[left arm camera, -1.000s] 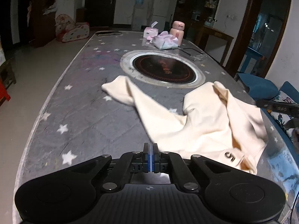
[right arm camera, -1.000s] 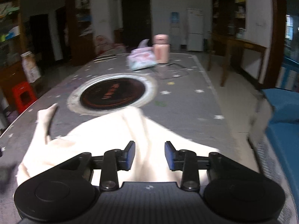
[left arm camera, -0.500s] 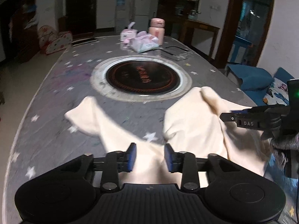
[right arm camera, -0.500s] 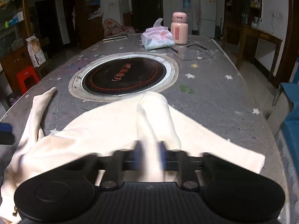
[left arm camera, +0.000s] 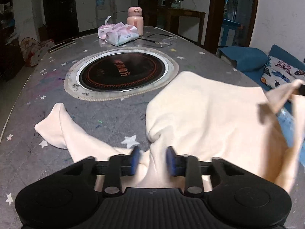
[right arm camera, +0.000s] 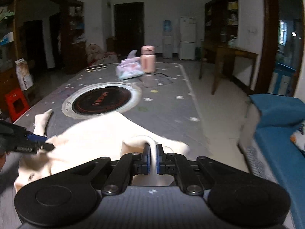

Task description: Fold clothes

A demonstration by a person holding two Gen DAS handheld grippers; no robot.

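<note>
A cream garment (left arm camera: 209, 118) lies crumpled on the near half of the grey star-patterned table (left arm camera: 47, 87), one sleeve (left arm camera: 57, 127) stretched to the left. My left gripper (left arm camera: 152, 161) is open, its blue pads on either side of a raised fold of cloth. My right gripper (right arm camera: 152, 158) is shut on a fold of the same garment (right arm camera: 91, 139) and lifts it off the table. In the left wrist view that lifted corner (left arm camera: 280, 95) hangs at the right edge. The left gripper shows at the left edge of the right wrist view (right arm camera: 36, 143).
A round induction hob (left arm camera: 122, 74) is set in the table's middle. Tissue packs (left arm camera: 122, 34), a pink flask (left arm camera: 135, 21) and glasses (left arm camera: 164, 40) stand at the far end. A blue sofa (right arm camera: 282, 129) with a butterfly cushion (left arm camera: 280, 74) flanks the right edge.
My left gripper opened and came down over the garment's near fold. My right gripper shut on the cloth and raised it; the garment shifted and bunched.
</note>
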